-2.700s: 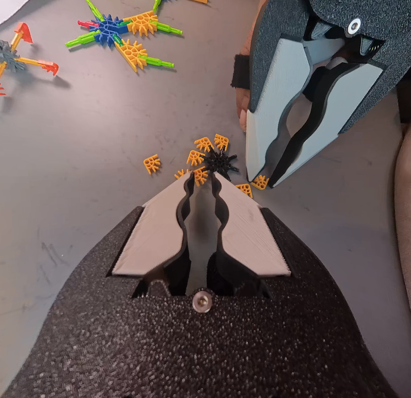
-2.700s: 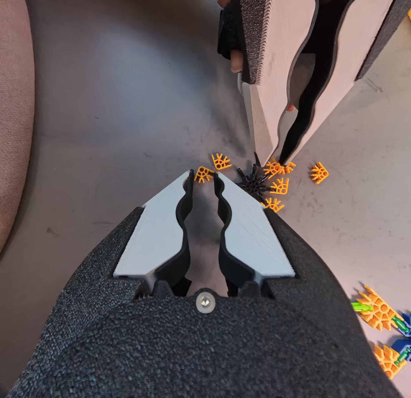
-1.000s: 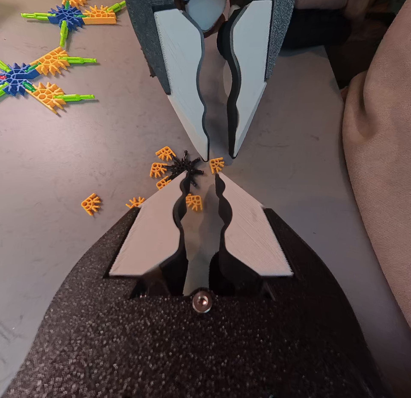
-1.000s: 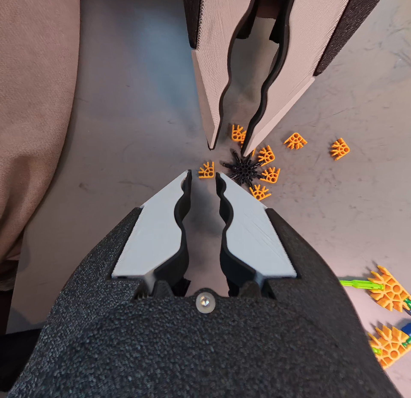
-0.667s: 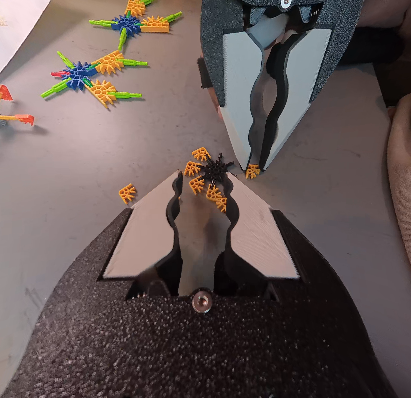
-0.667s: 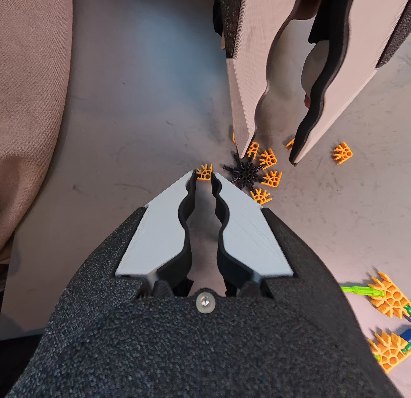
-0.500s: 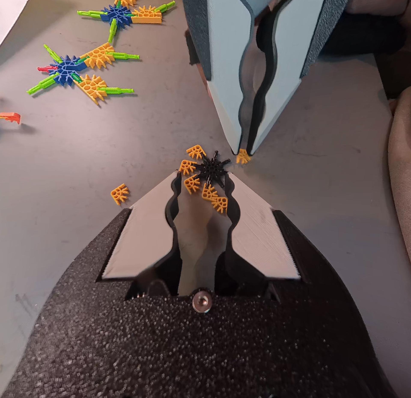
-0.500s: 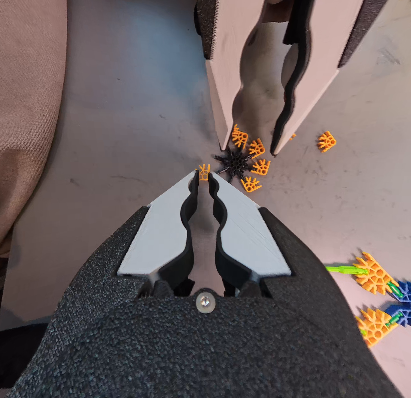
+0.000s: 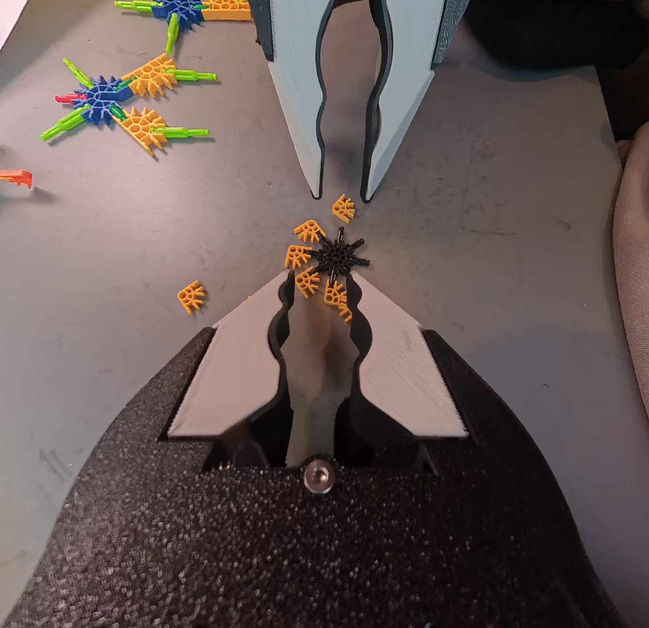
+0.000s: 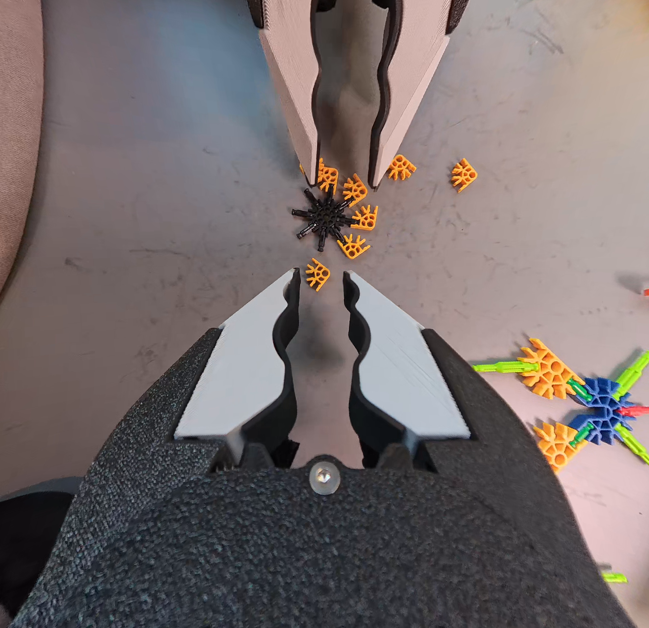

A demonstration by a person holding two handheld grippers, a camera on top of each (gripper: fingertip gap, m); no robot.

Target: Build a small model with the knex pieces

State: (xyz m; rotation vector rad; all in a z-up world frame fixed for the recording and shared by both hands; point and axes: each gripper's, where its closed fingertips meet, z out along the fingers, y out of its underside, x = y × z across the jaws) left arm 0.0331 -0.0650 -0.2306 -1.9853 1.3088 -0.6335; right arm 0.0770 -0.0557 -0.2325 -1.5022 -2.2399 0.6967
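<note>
- Broadly, a grey table (image 9: 491,225) carried everything, with a tan fabric mass (image 9: 632,295) along one edge.
- At the left gripper (image 9: 319,274), the fingers were apart and held nothing; their tips were low over the table, just at a cluster of small parts.
- Facing it from the far side, the right gripper (image 10: 321,276) also had its fingers parted and empty, tips near the table.
- Well apart from both grippers lay two built pieces, each a blue hub (image 9: 100,98) with orange fan connectors and green rods (image 9: 182,132) plugged in; the second blue hub (image 9: 179,9) lay farther off.
- Between the two grippers lay a black star-shaped hub (image 9: 337,258) with thin black spokes.
- Four small orange connectors (image 9: 307,230) sat at the spoke ends on one side of it; whether they were plugged on could not be told.
- One loose orange connector (image 10: 318,274) lay just before the right gripper's tips, in line with the gap.
- Another loose orange piece (image 9: 191,295) lay off to the side of the left gripper.
- An orange-red piece (image 9: 17,179) lay near the table edge.
</note>
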